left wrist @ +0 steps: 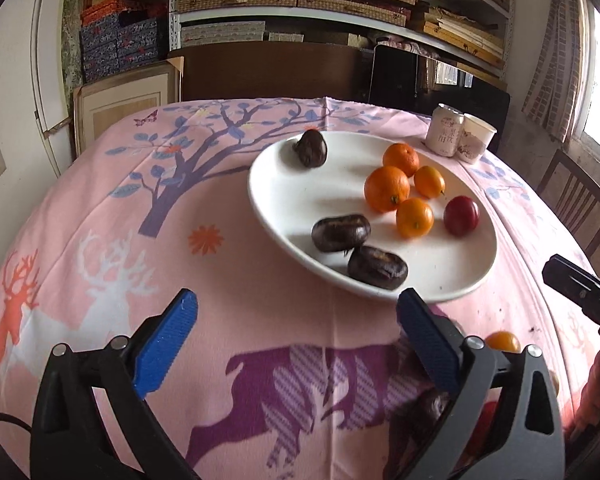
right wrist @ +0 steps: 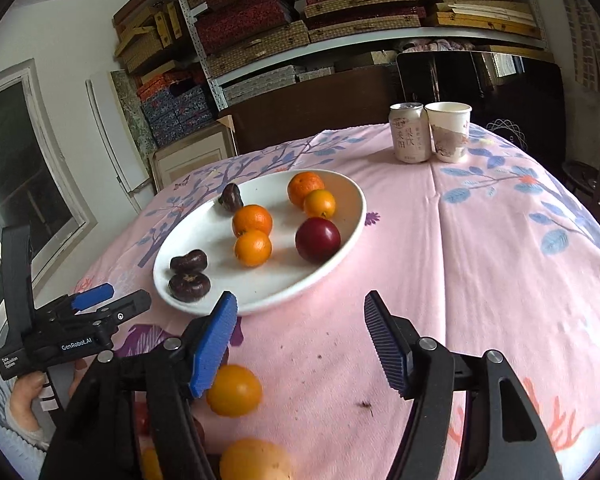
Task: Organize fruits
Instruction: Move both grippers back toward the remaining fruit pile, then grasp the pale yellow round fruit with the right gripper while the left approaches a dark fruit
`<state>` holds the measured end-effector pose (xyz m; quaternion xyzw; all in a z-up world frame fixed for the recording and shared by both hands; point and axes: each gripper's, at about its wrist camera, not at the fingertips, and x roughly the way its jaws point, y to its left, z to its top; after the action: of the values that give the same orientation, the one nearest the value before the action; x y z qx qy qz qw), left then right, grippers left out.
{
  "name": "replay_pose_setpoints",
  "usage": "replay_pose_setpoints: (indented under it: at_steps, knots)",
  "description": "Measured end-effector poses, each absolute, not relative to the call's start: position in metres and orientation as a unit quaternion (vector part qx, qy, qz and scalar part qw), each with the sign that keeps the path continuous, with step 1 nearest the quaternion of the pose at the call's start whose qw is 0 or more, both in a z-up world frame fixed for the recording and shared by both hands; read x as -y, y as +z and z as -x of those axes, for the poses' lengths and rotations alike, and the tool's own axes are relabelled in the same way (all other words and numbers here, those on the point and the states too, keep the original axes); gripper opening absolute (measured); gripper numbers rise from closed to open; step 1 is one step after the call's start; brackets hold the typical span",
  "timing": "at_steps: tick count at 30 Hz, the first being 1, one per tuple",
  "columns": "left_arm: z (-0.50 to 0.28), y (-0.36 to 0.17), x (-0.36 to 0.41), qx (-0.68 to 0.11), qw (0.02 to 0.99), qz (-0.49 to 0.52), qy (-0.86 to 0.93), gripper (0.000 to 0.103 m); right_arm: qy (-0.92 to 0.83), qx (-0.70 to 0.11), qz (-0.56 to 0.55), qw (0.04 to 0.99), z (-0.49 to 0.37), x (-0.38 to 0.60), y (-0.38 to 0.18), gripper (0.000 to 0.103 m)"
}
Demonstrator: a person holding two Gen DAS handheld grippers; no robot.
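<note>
On the left hand-held gripper (right wrist: pixel 112 298), empty and wide open, "GenRobot.AI" reads.

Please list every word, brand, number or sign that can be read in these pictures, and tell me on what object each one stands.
"GenRobot.AI": on the side of the left gripper, seen from the right wrist camera.
"Data Acquisition System": small white print on the same gripper's body, only just legible.
Can: large Chinese characters, possibly "梨饮" and "沫阳", not sure; its round emblem is too small to read.
Paper cup: a picture only, no readable text.
Boxes on the shelf: no readable text.
</note>
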<state>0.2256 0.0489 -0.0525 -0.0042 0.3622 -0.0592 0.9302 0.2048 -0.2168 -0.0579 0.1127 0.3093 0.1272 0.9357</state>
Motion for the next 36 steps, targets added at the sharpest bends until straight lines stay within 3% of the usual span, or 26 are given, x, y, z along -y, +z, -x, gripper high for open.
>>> replay_pose_setpoints:
  at_steps: [11,16,23,32,36]
  knots:
    - [-0.188,-0.07,-0.072,-0.399,0.912,0.063,-0.07,0.098,0.187,-0.34,-0.173,0.905,-0.158,0.239,-0.069,0.068]
    - [-0.195,-0.079,-0.071,-0.427,0.899,0.067,-0.064,0.098,0.195,-0.385,-0.11,0.895,-0.137,0.221,-0.078,0.067]
    - [-0.193,-0.078,-0.067,-0.426,0.901,0.054,-0.065,0.098,0.195,-0.415,-0.055,0.887,-0.142,0.198,-0.085,0.044]
    - [-0.193,-0.079,-0.06,-0.428,0.9,0.041,-0.073,0.098,0.239,-0.443,-0.167,0.848,-0.174,0.212,-0.099,0.041]
    - [-0.19,-0.076,-0.055,-0.421,0.903,0.031,-0.084,0.098,0.235,-0.412,-0.181,0.861,-0.171,0.223,-0.091,0.04]
